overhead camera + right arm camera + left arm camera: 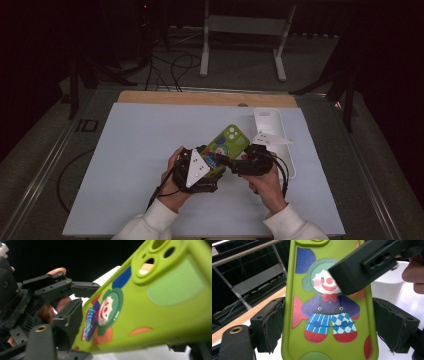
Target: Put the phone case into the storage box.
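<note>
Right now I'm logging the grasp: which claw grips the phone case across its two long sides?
The left claw: the green phone case stands between its jaws, one along each long side. The right claw comes over its face.

A green phone case ran from the 7 o'clock area up to 1 o'clock, clown print and camera cutouts visible. At 9 o'clock the other gripper had its black jaws against the case's lower edge, fingers behind it.
</note>
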Motion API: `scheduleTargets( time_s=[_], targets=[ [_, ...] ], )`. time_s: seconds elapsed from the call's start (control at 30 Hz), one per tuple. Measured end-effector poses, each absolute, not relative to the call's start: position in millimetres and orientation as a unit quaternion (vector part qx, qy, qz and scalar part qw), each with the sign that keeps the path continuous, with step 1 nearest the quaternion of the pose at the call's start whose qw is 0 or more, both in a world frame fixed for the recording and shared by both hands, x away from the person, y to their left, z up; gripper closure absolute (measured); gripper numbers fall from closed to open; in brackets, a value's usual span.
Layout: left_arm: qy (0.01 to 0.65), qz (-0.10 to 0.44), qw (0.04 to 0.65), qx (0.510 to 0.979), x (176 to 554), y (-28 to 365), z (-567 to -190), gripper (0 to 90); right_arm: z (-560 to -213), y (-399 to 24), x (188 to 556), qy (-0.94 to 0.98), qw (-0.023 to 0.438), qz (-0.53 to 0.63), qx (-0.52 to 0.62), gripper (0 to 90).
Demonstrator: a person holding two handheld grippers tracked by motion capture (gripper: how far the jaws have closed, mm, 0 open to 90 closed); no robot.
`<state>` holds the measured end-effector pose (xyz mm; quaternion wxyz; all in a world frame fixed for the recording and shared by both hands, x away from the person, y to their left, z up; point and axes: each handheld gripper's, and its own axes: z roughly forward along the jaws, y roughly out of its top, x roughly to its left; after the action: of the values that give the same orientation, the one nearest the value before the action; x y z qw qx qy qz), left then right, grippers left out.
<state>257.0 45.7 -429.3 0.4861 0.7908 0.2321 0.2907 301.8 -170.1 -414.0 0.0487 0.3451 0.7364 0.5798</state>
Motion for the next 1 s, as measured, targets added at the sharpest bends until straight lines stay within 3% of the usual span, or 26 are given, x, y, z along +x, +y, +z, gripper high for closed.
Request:
scheduleTargets(
  time_s=[0.27,0.57,0.7,1.0],
  targets=[
    [0.23,0.281,0.504,0.783,256,45,-430,16.2,-417,-167,305,0.733,0.012,0.582,0.353,49.2],
    [0.226,0.266,0.503,0.791,258,44,-435,16.1,-417,-166,304,0.737,-0.017,0.585,0.339,81.2],
    [0.229,0.279,0.49,0.794,257,40,-437,15.6,-417,-163,301,0.742,-0.012,0.579,0.337,87.8],
    [0.248,0.245,0.489,0.8,265,44,-442,10.0,-416,-163,300,0.747,0.009,0.572,0.338,88.7]
  ],
)
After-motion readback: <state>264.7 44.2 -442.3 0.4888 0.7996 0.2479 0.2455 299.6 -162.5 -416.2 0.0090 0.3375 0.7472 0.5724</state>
